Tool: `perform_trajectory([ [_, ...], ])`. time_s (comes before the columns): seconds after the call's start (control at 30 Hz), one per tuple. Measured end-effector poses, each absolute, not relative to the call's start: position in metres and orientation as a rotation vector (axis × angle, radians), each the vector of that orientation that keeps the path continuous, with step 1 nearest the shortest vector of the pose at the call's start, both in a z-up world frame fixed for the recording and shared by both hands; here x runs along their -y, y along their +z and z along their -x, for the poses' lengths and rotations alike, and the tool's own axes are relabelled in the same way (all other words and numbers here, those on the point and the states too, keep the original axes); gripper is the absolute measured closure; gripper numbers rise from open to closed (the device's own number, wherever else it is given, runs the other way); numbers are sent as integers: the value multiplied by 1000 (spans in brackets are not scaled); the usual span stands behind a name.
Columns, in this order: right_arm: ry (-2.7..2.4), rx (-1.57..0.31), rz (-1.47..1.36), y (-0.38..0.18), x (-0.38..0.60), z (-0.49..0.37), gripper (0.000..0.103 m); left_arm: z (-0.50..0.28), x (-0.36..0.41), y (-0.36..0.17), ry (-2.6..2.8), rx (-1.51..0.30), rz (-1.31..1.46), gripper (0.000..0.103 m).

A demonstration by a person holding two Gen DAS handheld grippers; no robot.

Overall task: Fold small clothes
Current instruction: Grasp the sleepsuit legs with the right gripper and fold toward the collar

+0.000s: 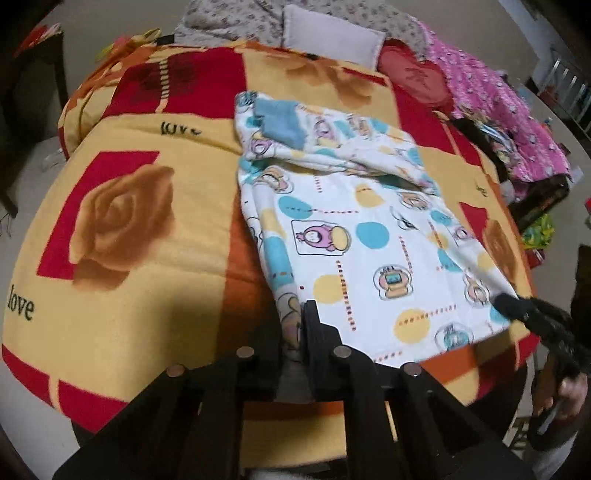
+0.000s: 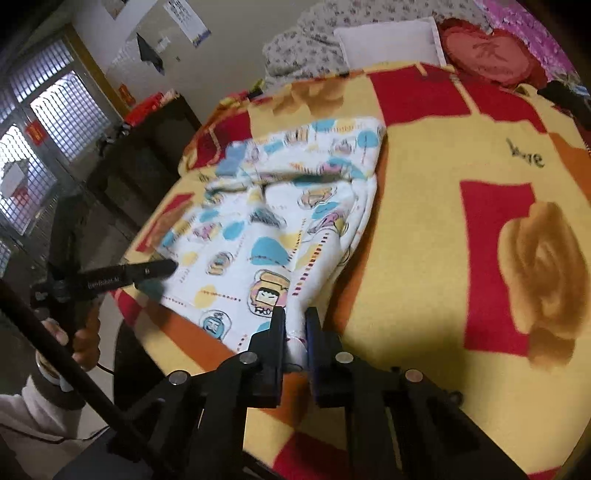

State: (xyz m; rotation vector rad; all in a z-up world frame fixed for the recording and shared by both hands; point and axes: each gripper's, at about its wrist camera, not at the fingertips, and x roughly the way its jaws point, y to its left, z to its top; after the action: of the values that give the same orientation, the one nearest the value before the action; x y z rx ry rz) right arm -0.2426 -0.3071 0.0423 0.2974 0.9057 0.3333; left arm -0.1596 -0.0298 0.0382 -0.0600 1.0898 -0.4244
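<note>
A small white garment [image 1: 354, 236] with blue and yellow dots and cartoon prints lies on the bed, its far end folded over with a blue cuff [image 1: 280, 122]. My left gripper [image 1: 295, 332] is shut on the garment's near left corner. My right gripper [image 1: 506, 301] is shut on the near right corner. In the right wrist view the right gripper [image 2: 295, 328] pinches a bunched fold of the garment [image 2: 280, 221], and the left gripper [image 2: 162, 267] grips the opposite corner.
The bed carries a yellow and red rose blanket [image 1: 140, 221]. A white pillow [image 1: 332, 33], a red heart cushion [image 1: 413, 74] and a pink patterned cloth [image 1: 498, 110] lie at the far side. A dark cabinet [image 2: 140, 155] stands beside the bed.
</note>
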Motion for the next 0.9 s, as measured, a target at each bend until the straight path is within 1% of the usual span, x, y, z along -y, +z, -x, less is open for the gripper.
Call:
perform_trajectory([
  [0.1,327,-911,-285,45,309,244,92,160,23,35,-398,-1097,41,92],
  [0.2,315,-965,-257,31,306,241,92,159,13,21,-373,-1134,51,92],
  [0.27,313,-1003,-251,21,305,239,87,159,10,23,-380,-1132,56,92],
  [0.3,303,-1006,-257,21,307,240,82,159,11,24,-380,-1131,53,92],
  [0.33,310,-1003,-291,22,313,241,73,159,10,27,-380,-1130,56,90],
  [0.37,324,-995,-329,24,319,243,68,160,9,29,-383,-1134,62,82],
  [0.4,328,-984,-350,27,324,245,60,160,8,30,-383,-1136,69,76],
  [0.43,316,-964,-350,33,330,248,58,161,7,32,-380,-1129,80,61],
  [0.47,296,-950,-324,37,332,252,58,162,6,34,-374,-1120,89,50],
  [0.53,270,-936,-267,42,333,257,57,163,4,35,-368,-1109,107,46],
  [0.6,269,-953,-253,41,336,258,53,164,2,36,-369,-1112,123,41],
  [0.63,277,-966,-267,38,338,258,53,164,2,36,-372,-1115,130,36],
  [0.7,291,-972,-279,34,337,260,53,163,1,34,-372,-1123,138,35],
  [0.8,274,-936,-188,36,331,264,53,161,1,32,-364,-1133,137,35],
  [0.87,289,-947,-164,36,330,264,52,160,1,31,-367,-1143,142,35],
  [0.9,296,-958,-169,35,331,264,51,159,1,30,-367,-1145,145,35],
])
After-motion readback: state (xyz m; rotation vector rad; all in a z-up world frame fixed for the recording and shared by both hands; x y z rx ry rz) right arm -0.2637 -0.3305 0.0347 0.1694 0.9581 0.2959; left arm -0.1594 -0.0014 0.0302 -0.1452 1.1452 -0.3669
